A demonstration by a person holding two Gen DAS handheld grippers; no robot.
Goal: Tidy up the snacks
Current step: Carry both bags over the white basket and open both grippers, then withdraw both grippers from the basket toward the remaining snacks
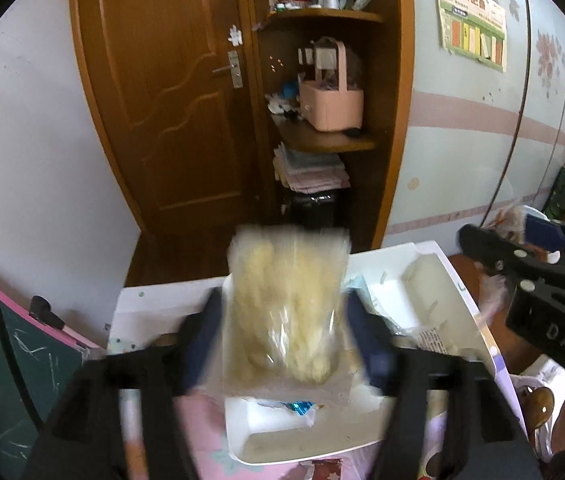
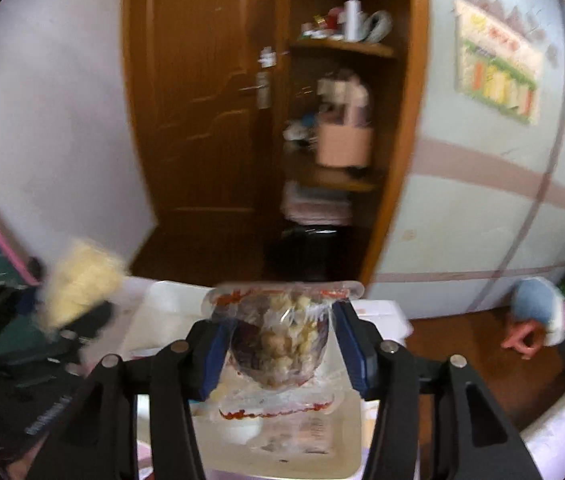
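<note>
Two blurred snack bags (image 1: 288, 312), tray (image 1: 438, 280) part-hidden

Both handheld tools are matte black plastic: the left gripper (image 1: 282, 336) and the right gripper (image 2: 282, 344) each carry dark blue pads on the inner faces, round silver pivot screws along the linkage arms, and pale raised lettering on the housing

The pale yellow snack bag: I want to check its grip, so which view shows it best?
The left wrist view: the pale yellow snack bag fills the centre between the left gripper's fingers. The right wrist view catches it only blurred at the left edge.
</note>
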